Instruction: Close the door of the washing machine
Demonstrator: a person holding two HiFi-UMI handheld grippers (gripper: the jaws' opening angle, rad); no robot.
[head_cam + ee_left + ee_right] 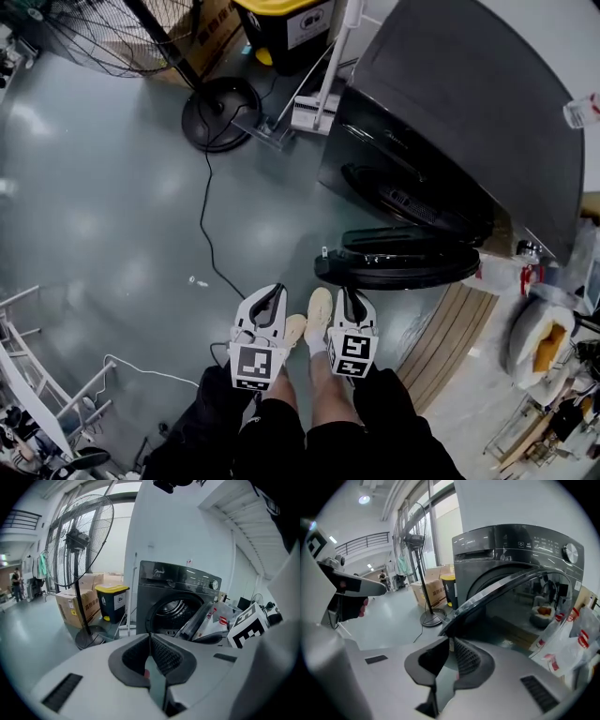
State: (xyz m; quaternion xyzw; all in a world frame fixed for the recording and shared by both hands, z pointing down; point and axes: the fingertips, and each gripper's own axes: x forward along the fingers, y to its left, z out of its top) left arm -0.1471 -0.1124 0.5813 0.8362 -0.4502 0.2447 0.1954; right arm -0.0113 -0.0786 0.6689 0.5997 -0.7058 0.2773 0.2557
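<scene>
Head view: the dark grey front-loading washing machine [469,103] stands on the grey floor [103,216] toward its upper right corner. Its round black-rimmed glass door [403,262] is swung fully out, away from the drum opening. The white left gripper [272,292] and the white right gripper [349,295] hang side by side above the person's shoes, apart from the door, with the right one nearer its rim.

Left gripper view: the left gripper's [150,637] jaws are drawn together at the tips, with nothing between them. Ahead is the open drum, with the door seen edge-on at its right. A tall black pedestal fan [79,541], a brown cardboard box [75,606] and a black bin with a yellow lid [112,602] stand to the machine's left.

Right gripper view: the right gripper's [450,641] jaws also sit tip to tip and hold nothing. The door's curved rim crosses just beyond them.

The door looks rigid and fairly heavy, and should swing freely on its hinge. The glass bowl is smooth and likely slippery, so the plastic rim on the free side, far from the hinge, seems the better place to push — closed jaws would do as a blunt pusher. The latch will probably need a firm final press
</scene>
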